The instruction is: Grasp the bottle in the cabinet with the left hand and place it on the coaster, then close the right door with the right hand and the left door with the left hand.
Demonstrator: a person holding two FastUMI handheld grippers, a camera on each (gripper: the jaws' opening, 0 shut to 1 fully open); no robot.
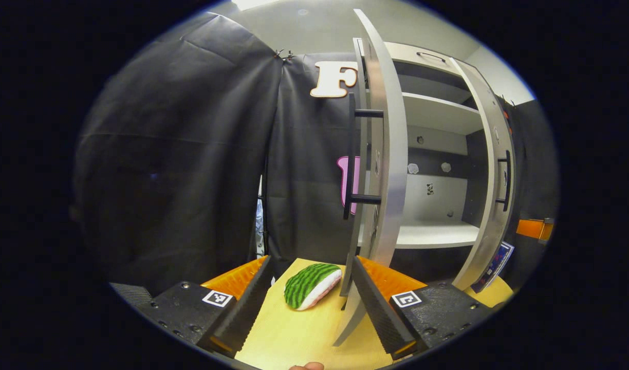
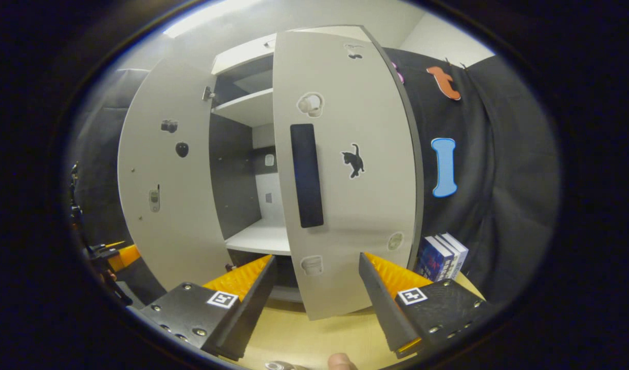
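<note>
Left gripper view: the left gripper stands with its fingers wide apart and nothing between them, low over the yellow bench. Between the fingers, farther along the bench, lies a green-striped, watermelon-patterned object, possibly the coaster; nothing stands on it. Just beyond the inner finger, the left door of the cabinet is seen almost edge-on, swung well open, its black bar handle facing the gripper. The right door also stands open, with its own dark handle showing. Between the doors, the cabinet's compartments are visible: the lower shelf and the upper shelf both appear bare, with only small stickers on the back panel. The bottle cannot be made out in either view, so its position cannot be told.

Right gripper view: the right gripper is likewise spread wide and holds nothing; it faces the outer side of the right door, close to its lower edge, without clear contact. The door carries a black handle and several stickers, among them a cat sticker. The left door stands open beyond, and the white lower shelf shows in the gap between them. A stack of books stands at the bench's far right edge, beside the cabinet.
</note>
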